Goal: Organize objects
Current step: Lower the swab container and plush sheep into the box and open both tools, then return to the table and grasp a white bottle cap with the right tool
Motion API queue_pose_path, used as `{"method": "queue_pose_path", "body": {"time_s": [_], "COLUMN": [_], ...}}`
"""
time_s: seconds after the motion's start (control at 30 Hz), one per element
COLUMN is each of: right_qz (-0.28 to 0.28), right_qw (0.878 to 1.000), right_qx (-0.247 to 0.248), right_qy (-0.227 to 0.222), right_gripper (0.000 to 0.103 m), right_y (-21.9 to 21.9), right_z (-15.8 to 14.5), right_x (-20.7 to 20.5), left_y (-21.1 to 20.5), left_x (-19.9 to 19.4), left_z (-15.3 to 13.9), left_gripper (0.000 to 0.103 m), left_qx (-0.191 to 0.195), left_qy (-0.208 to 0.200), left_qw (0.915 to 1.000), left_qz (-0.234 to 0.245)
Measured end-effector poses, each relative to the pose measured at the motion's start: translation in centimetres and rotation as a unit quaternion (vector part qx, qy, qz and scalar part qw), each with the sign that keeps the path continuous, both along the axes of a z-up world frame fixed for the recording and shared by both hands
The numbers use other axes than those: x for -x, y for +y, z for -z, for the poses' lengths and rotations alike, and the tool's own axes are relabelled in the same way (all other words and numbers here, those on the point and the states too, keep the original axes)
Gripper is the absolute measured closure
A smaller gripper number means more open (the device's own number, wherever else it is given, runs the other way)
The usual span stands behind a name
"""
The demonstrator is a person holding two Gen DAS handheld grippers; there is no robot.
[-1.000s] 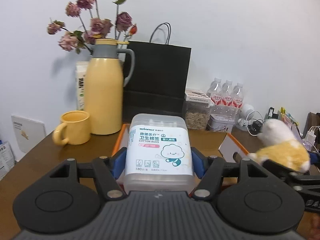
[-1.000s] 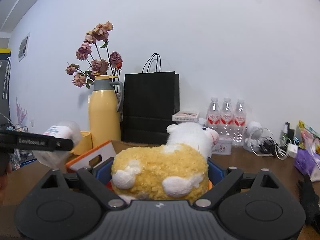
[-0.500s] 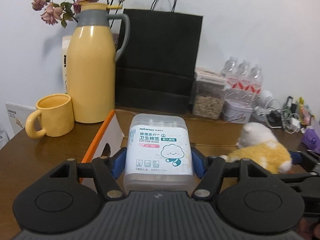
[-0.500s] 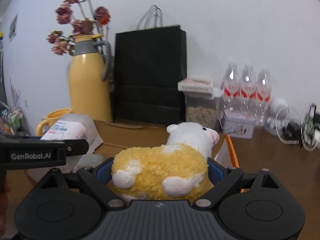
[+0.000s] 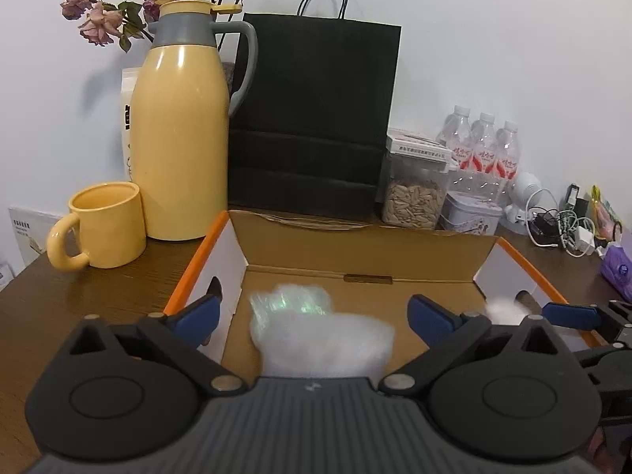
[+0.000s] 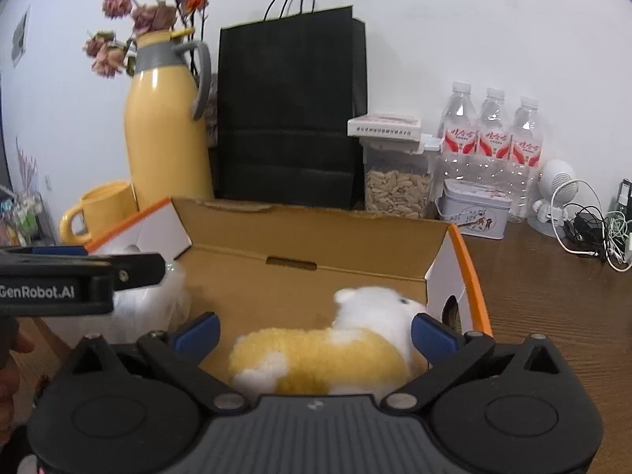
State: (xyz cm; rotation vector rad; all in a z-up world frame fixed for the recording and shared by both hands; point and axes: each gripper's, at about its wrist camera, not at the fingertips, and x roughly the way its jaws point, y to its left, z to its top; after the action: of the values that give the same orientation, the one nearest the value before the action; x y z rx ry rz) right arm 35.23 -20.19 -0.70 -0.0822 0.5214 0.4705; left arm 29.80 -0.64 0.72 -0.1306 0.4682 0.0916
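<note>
An open cardboard box (image 5: 355, 245) with orange edges lies on the wooden table, right in front of both grippers. My left gripper (image 5: 314, 316) hangs over its left half; its jaws are opening and stand wide. The clear cotton bud box (image 5: 320, 339) is a blur between and below the blue pads, touching neither. My right gripper (image 6: 316, 330) hangs over the box's (image 6: 300, 233) right half, jaws opening too. The yellow and white plush sheep (image 6: 324, 355) lies between the pads, free of them. The left gripper's finger (image 6: 79, 280) shows at the left, with the cotton bud box (image 6: 158, 304) under it.
Behind the box stand a yellow thermos jug (image 5: 177, 138) with dried roses, a yellow mug (image 5: 106, 225), a black paper bag (image 5: 316, 118), a jar of seeds (image 5: 412, 201), a tin (image 5: 470, 213) and three water bottles (image 5: 486, 154). Cables (image 5: 561, 229) lie at the right.
Both grippers came forward and down over the cardboard box. Their jaws opened, letting go of the cotton bud box and the plush sheep, which have dropped lower into the box.
</note>
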Motion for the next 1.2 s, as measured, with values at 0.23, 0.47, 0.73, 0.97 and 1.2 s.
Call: {"method": "queue_pose_path", "body": {"time_s": [0.23,0.47,0.73,0.97,1.2], "right_qz": [0.006,0.014,0.007,-0.001,-0.011], "right_qw": [1.0,0.998,0.995,0.995,0.997], "right_qx": [-0.005,-0.014,-0.024,-0.025,-0.01], "right_qy": [-0.016,-0.057,-0.093,-0.095,-0.075], "right_gripper": [0.0,0.0,0.0,0.0,0.0], "right_y": [-0.3,-0.9,-1.6,-2.1,-2.7], "right_z": [-0.7,-2.6,-4.9,-5.4,-4.1], "right_x": [0.5,2.8,7.7,13.0,18.4], "left_y": [0.1,0.4,1.0,2.6,4.4], "left_x": [0.2,2.0,6.3,11.6,17.5], "left_z": [-0.4,-2.0,-3.6,-4.1,-3.0], "left_gripper": [0.0,0.0,0.0,0.0,0.0], "left_qx": [0.003,0.007,-0.001,-0.006,-0.01], "left_qy": [-0.004,-0.03,-0.04,-0.034,-0.01], "left_qw": [1.0,0.9995,0.9992,0.9993,0.9997], "left_qz": [-0.002,-0.003,-0.007,-0.016,-0.019]}}
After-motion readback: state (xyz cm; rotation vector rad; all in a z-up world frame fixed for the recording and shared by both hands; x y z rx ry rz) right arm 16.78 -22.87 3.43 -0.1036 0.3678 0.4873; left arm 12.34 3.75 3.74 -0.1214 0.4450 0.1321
